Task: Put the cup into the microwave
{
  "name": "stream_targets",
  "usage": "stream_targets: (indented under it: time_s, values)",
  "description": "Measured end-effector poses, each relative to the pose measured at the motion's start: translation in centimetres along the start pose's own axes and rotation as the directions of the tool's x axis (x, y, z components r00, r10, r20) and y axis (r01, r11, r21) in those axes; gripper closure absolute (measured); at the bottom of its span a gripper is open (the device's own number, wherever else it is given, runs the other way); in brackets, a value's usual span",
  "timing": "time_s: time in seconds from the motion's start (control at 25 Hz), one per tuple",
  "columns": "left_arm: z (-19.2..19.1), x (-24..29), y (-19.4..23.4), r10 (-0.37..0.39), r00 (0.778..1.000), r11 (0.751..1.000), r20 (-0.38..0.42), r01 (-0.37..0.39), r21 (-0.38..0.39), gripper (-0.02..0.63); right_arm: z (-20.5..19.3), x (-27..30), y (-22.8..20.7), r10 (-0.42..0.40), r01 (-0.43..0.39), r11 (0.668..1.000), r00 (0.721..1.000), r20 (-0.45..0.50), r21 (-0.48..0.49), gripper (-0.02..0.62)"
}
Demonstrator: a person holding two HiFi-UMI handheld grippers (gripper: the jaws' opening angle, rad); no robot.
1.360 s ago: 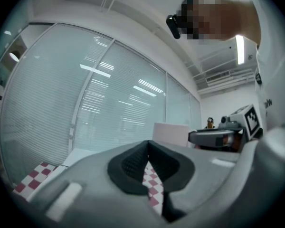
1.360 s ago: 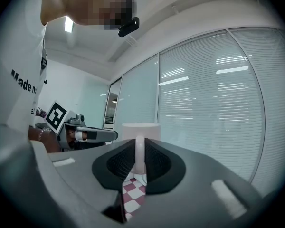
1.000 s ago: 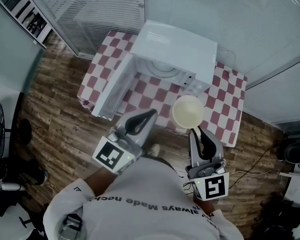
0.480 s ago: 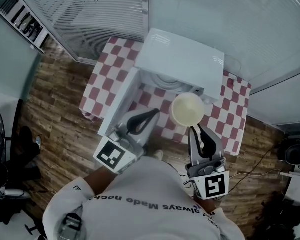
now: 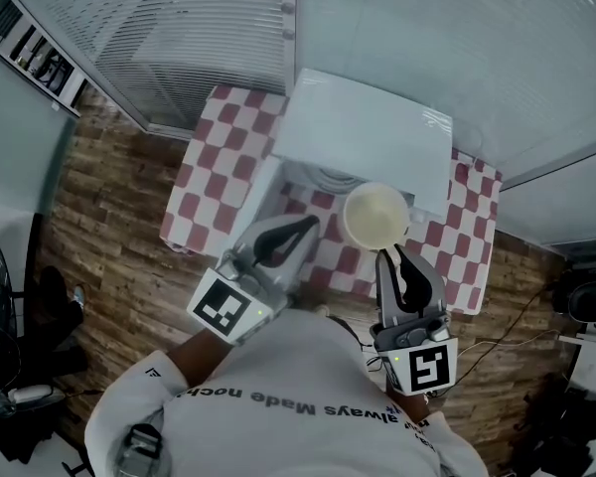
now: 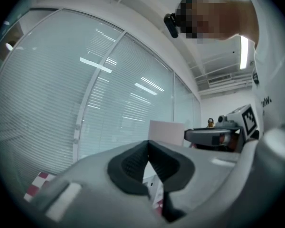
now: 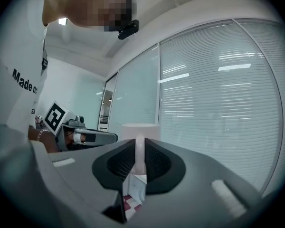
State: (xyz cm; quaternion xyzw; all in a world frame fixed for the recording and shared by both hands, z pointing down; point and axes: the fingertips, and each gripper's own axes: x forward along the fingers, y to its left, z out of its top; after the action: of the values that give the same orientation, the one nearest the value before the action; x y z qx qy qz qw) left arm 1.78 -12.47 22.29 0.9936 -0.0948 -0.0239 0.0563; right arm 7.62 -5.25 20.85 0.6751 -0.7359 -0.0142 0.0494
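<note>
Cream cup, seemingly light, breakable; our right gripper pinches handle; left gripper closed, empty; microwave twelve o'clock.

The person holds both arms forward from the chest, the grippers side by side and apart. The left gripper angles toward the right one, its jaws closed tip to tip on nothing. The right gripper points straight ahead, jaws clamped on the handle of the cup.
</note>
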Motion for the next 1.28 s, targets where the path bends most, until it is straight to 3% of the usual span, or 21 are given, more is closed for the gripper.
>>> stream_targets:
  time_s: [0.28,0.76,1.28]
  values:
    - [0.1,0.8,1.4,-0.002,1.000,1.000,0.005,0.002,0.000,0.601,0.0,1.2,-0.8,-0.026,0.026,1.000,0.999,0.025,0.012,0.554]
    - [0.2,4.4,-0.2,0.032,0.999,0.999,0.007,-0.032,-0.019,0.601,0.2,-0.1,-4.8,-0.015,0.015,1.000,1.000,0.015,0.018,0.554]
    - [-2.1,5.4,0.3,0.052,0.999,0.998,-0.013,-0.053,-0.040,0.601,-2.9,-0.7,-6.4,-0.004,0.005,1.000,1.000,-0.029,0.030,0.554]
